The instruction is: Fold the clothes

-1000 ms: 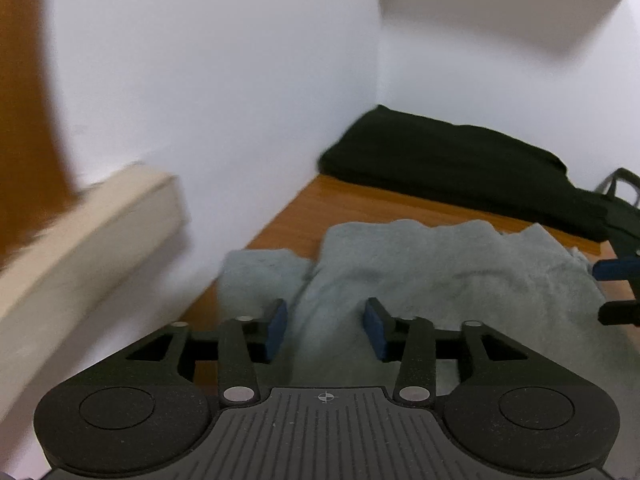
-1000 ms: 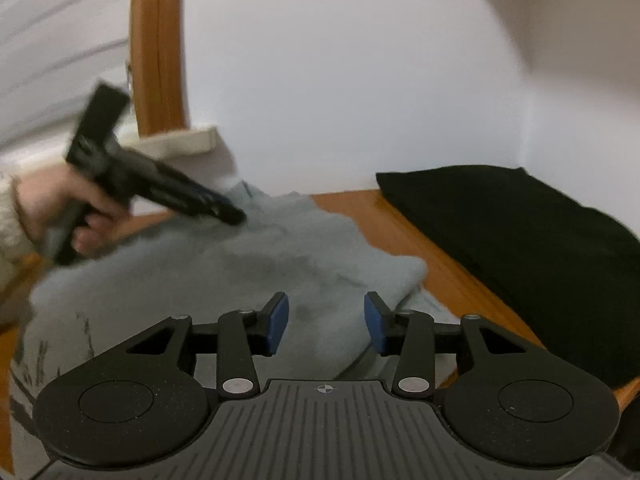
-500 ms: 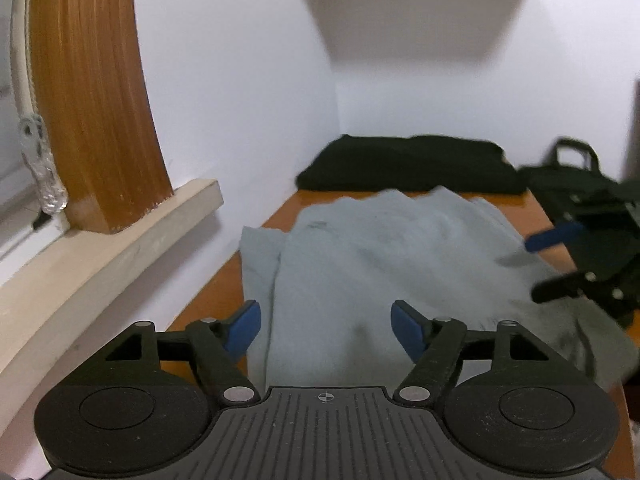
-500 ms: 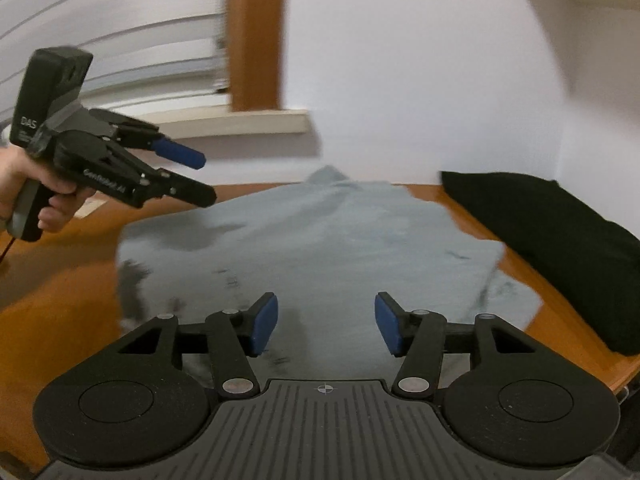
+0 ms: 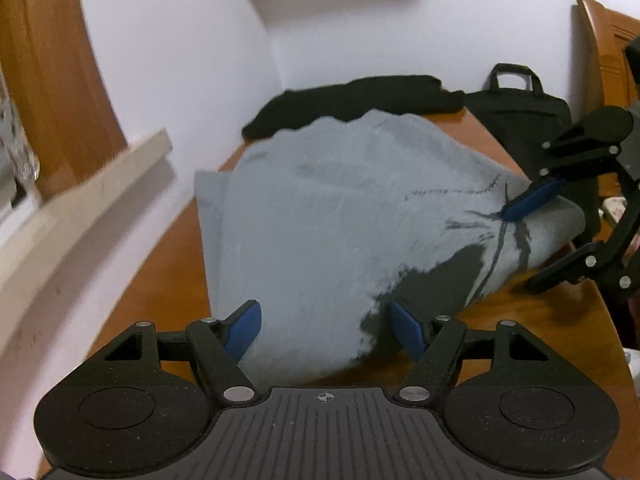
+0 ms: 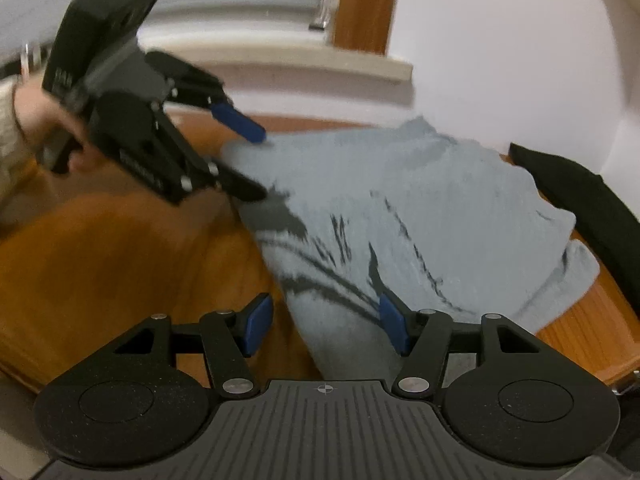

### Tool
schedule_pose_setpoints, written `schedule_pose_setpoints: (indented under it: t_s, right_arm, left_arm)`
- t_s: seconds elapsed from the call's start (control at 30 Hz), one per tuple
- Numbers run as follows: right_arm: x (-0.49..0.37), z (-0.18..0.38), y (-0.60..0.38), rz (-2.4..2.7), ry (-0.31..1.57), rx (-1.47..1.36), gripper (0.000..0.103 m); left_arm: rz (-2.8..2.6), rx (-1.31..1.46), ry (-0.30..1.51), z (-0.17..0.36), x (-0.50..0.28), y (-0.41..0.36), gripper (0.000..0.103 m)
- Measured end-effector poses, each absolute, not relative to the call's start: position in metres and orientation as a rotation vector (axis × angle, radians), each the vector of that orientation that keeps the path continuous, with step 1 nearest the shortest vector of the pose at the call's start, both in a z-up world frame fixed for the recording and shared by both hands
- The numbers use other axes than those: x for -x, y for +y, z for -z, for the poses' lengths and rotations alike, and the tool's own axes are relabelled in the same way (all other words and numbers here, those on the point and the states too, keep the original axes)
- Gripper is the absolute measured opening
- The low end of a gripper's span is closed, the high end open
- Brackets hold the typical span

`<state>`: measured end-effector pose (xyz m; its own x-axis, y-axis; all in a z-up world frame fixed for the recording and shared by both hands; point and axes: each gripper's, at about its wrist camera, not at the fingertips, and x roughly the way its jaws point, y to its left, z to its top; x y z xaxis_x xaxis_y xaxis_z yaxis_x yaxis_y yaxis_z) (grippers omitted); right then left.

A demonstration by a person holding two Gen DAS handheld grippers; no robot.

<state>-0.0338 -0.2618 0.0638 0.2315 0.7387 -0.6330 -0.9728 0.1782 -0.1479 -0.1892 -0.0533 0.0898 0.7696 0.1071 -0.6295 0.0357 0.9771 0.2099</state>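
Lying partly folded on the wooden surface [image 5: 520,312], grey garment [image 5: 320,220] bunched, edges uneven; more folds left. Left claw [image 5: 326,330] spread at its 6 o'clock hem, right claw [image 6: 320,326] spread at the 3 o'clock corner, gripping nothing.

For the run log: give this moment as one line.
step: fold approach | left claw: open at grey sweater near edge | right claw: open at opposite corner | sweater flat on wooden table

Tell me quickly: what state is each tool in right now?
Left tool: open, holding nothing, at the near edge of the grey garment.
Right tool: open, holding nothing, at the garment's edge.
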Motion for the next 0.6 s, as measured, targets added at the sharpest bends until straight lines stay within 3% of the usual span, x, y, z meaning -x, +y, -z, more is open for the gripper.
schedule_pose_setpoints:
  t_s: [0.13, 0.27, 0.37, 0.6]
  right_arm:
    - [0.032, -0.065, -0.261, -1.257, 0.463, 0.65, 0.057]
    - [0.031, -0.066, -0.26, -1.227, 0.432, 0.726, 0.03]
    - [0.034, -0.071, -0.261, -1.202, 0.391, 0.742, 0.018]
    - [0.029, -0.096, -0.267, -1.145, 0.311, 0.675, 0.015]
  left_arm:
    - [0.002, -0.251, 0.694, -0.093, 0.197, -0.055, 0.075]
    - [0.039, -0.293, 0.702, -0.092, 0.198, -0.06, 0.077]
    - [0.056, -0.324, 0.706, -0.088, 0.197, -0.064, 0.077]
    - [0.098, -0.384, 0.71, -0.082, 0.192, -0.072, 0.08]
